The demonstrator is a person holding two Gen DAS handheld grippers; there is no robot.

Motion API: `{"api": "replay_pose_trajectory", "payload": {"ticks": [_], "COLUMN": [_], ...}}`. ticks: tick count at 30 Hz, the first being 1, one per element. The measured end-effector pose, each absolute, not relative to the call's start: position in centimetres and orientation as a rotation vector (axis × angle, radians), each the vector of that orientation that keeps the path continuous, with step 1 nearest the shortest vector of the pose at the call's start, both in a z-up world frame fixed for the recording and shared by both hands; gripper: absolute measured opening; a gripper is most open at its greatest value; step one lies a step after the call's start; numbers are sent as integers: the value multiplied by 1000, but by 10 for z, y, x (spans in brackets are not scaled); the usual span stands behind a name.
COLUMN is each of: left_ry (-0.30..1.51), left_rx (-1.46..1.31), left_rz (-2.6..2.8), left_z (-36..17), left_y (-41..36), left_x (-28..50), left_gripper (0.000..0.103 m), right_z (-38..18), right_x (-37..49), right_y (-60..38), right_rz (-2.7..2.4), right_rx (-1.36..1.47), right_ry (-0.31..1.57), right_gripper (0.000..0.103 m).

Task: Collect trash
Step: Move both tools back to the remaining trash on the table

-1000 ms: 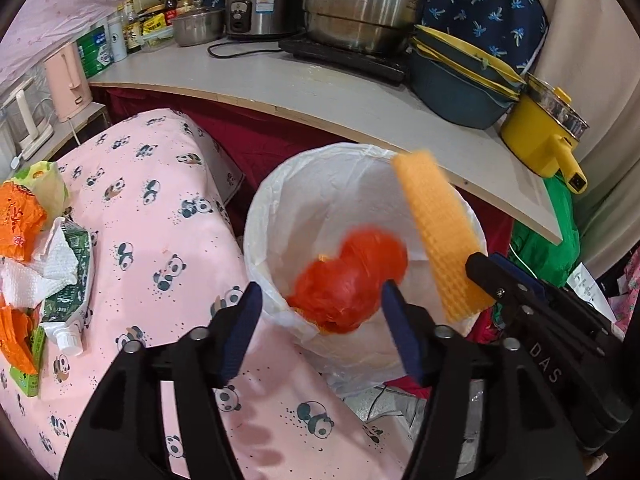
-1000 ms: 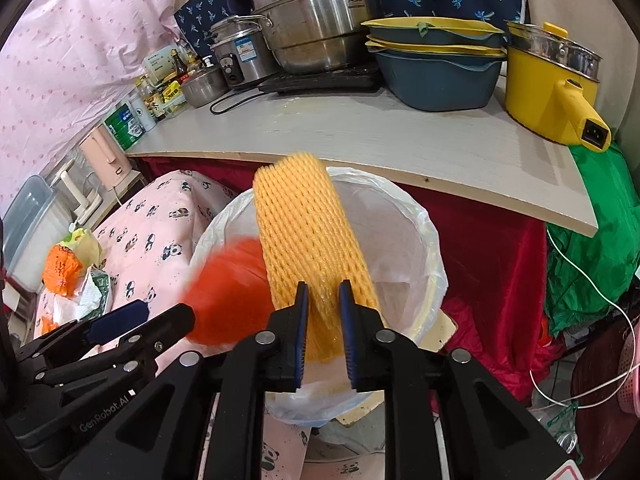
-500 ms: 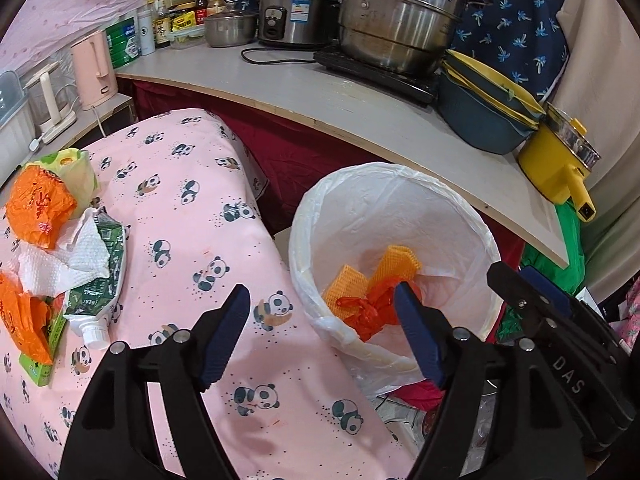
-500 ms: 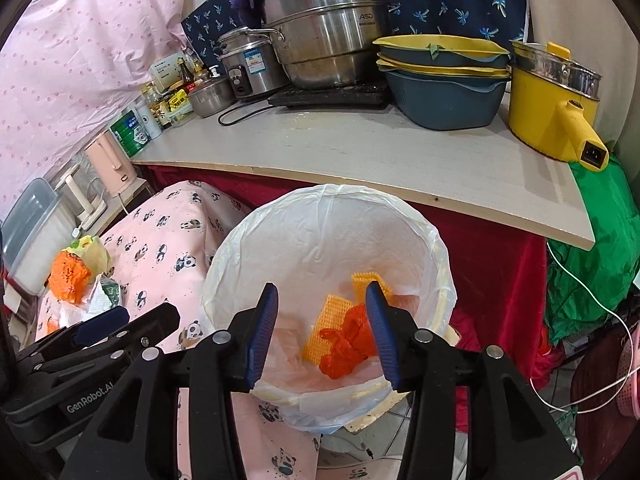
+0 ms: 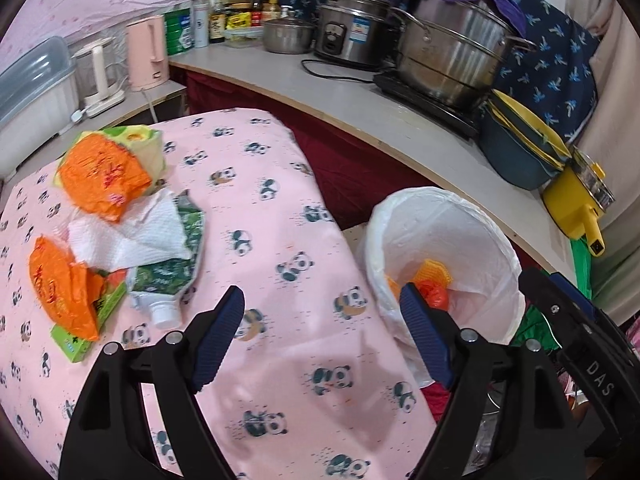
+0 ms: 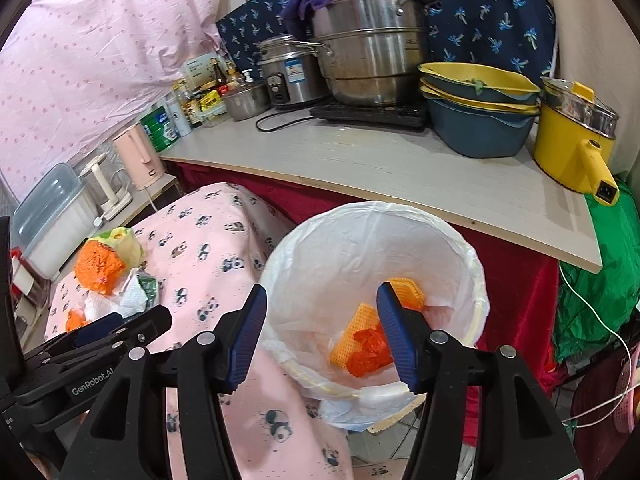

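Trash lies in two places. A small heap sits at the far left of the tabletop, which is covered in a pink panda-print cloth: a crumpled orange wrapper over a yellow-green packet, a white paper towel, a green toothpaste tube, a second orange wrapper and a small green box. The tube's long axis runs near-to-far in the left view, with its white cap pointing toward the camera.

More trash rests at the bottom of a white-lined bin standing just beside the tabletop's right edge: a yellow foam net, bent, with one end sticking up, and a crumpled red-orange bag lying against it.

Left claw hovers over the tabletop edge, its blue-padded jaws spread wide and holding nothing. Right claw hangs above the bin's mouth, jaws likewise wide apart and empty.

Behind, a counter carries steel pots, stacked blue-and-yellow basins and a yellow cooker.
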State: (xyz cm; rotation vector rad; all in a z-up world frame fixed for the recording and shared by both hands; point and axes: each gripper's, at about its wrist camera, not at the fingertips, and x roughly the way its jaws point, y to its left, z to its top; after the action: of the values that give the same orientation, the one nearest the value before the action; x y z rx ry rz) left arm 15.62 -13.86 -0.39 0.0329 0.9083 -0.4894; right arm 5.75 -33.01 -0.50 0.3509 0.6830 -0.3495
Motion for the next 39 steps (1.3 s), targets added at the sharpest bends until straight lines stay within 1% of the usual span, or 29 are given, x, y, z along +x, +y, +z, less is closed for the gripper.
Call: {"api": "replay_pose_trajectory", "payload": {"ticks": [17,34,36,37,39], "left_ry": [897,949,957,961,968], "left_rx": [-78,-226,-248,-264,-305], "left_rz": [-274,-101,-90,-86,-83], "left_z": [-5,-33,-37,-39,-44], "left_y": [-14,105,115,121,131], "left_x": [176,196,199,200,203], "left_gripper": [76,76,78,82,84], "right_z": [3,-12,-15,-16,-18], "right_x": [96,149,157,161,168], "right_y": [-234,-139,-130,-127,-119], "right_rz": [-189,-43,-30,-25,-14], "right_rx": [265,187,178,174,171], "right_ry": [712,780,789,793,800], "right_gripper": [56,56,56,56,56]}}
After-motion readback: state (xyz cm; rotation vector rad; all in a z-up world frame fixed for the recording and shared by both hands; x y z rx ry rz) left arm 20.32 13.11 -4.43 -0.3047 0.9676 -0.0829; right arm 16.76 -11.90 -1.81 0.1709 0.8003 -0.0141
